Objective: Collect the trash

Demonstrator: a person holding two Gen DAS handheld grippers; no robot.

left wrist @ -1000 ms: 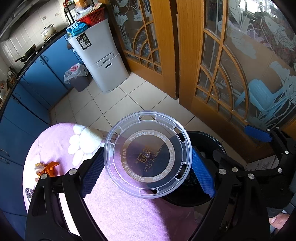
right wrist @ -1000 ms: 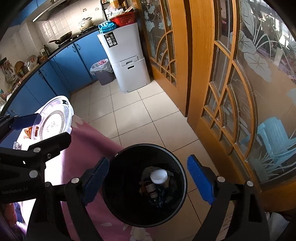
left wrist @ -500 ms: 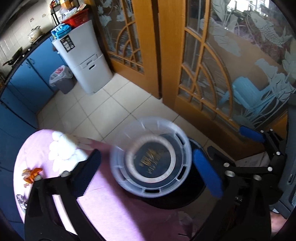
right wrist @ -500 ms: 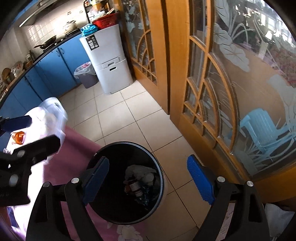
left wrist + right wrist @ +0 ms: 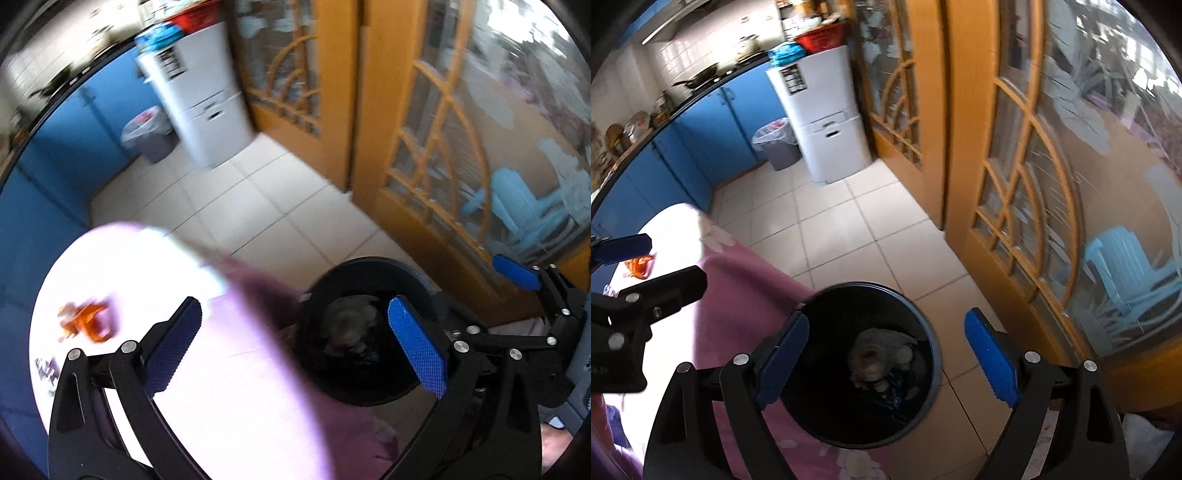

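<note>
A black round trash bin point(image 5: 925, 339) stands on the tiled floor beside the pink-clothed table point(image 5: 738, 295); it also shows in the left wrist view point(image 5: 406, 273). Trash, including a clear plastic lid point(image 5: 875, 360), lies inside it. My left gripper point(image 5: 295, 349) is open and empty, over the table edge and the bin. My right gripper point(image 5: 886, 360) is open and empty, right above the bin. An orange wrapper point(image 5: 86, 323) lies on the table at the left; it also shows in the right wrist view point(image 5: 639, 266).
Wooden glass-panelled doors point(image 5: 1015, 166) stand to the right of the bin. A white cabinet point(image 5: 827, 118), a grey lined bin point(image 5: 777, 144) and blue kitchen cupboards point(image 5: 713, 129) line the far side. Small clutter point(image 5: 46, 369) lies at the table's left edge.
My left gripper opened and let go of the clear plastic lid, which dropped into the black bin. The left view swung left and is blurred. My right gripper stayed open over the bin.
</note>
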